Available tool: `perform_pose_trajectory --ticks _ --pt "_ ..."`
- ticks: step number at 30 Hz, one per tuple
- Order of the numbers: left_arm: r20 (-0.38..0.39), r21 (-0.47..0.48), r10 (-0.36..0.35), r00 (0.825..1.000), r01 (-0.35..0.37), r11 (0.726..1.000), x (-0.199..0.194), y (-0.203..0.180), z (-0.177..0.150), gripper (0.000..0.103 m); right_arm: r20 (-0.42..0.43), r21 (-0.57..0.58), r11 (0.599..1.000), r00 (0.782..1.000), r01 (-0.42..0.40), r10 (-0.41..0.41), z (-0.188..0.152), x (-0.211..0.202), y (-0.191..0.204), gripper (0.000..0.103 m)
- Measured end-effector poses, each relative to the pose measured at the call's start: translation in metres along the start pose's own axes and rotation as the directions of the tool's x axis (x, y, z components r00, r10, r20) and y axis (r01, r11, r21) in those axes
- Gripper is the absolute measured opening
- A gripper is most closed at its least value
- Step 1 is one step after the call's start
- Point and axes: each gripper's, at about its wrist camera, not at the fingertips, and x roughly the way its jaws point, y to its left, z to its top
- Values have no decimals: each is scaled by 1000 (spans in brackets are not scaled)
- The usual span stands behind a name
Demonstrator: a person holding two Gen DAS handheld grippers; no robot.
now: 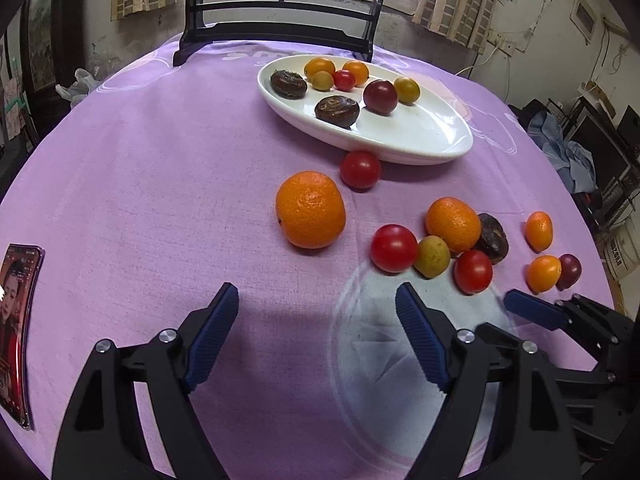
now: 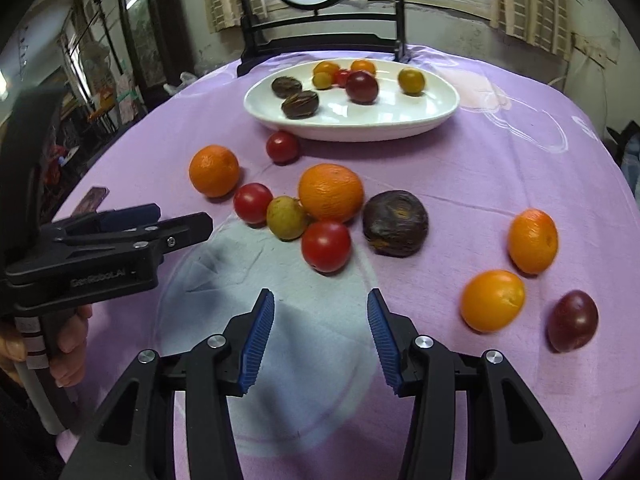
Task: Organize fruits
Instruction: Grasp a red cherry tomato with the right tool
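A white oval plate [image 1: 420,136] [image 2: 400,120] at the far side holds several small fruits. Loose fruit lies on the purple cloth: a big orange [image 1: 310,210] [image 2: 214,170], a red tomato [image 1: 360,169] [image 2: 282,146] by the plate's rim, and a cluster with an orange [image 1: 453,224] [image 2: 331,192], red tomatoes [image 1: 394,248] [image 2: 326,246], a green fruit [image 1: 432,256] [image 2: 286,217] and a dark brown fruit [image 2: 395,223]. My left gripper [image 1: 318,314] is open and empty, short of the big orange. My right gripper [image 2: 321,312] is open and empty, short of the cluster.
A phone [image 1: 16,332] lies at the table's left edge. A black wooden stand [image 1: 276,32] stands behind the plate. Two small oranges [image 2: 533,240] and a dark plum [image 2: 573,320] lie to the right. The right gripper shows at the left wrist view's right edge [image 1: 536,310].
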Motion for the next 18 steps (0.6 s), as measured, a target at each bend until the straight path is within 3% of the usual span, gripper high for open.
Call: perform_pose_trajectory --ticks 6,12,13,18 --pt "-11 7 -11 1000 11 1000 1 -1 -1 80 -10 -22 999 999 49 -49 16 19 3 42" --pt "-9 2 -15 1000 15 1000 0 0 -1 81 10 -39 997 998 62 -62 22 23 5 35" --pt "-10 3 -15 1000 15 1000 0 0 -1 81 15 -46 997 998 68 -68 21 23 5 30" --pt "-10 23 -4 1000 4 1000 2 -3 -2 81 28 -43 998 998 52 -51 17 17 3 29"
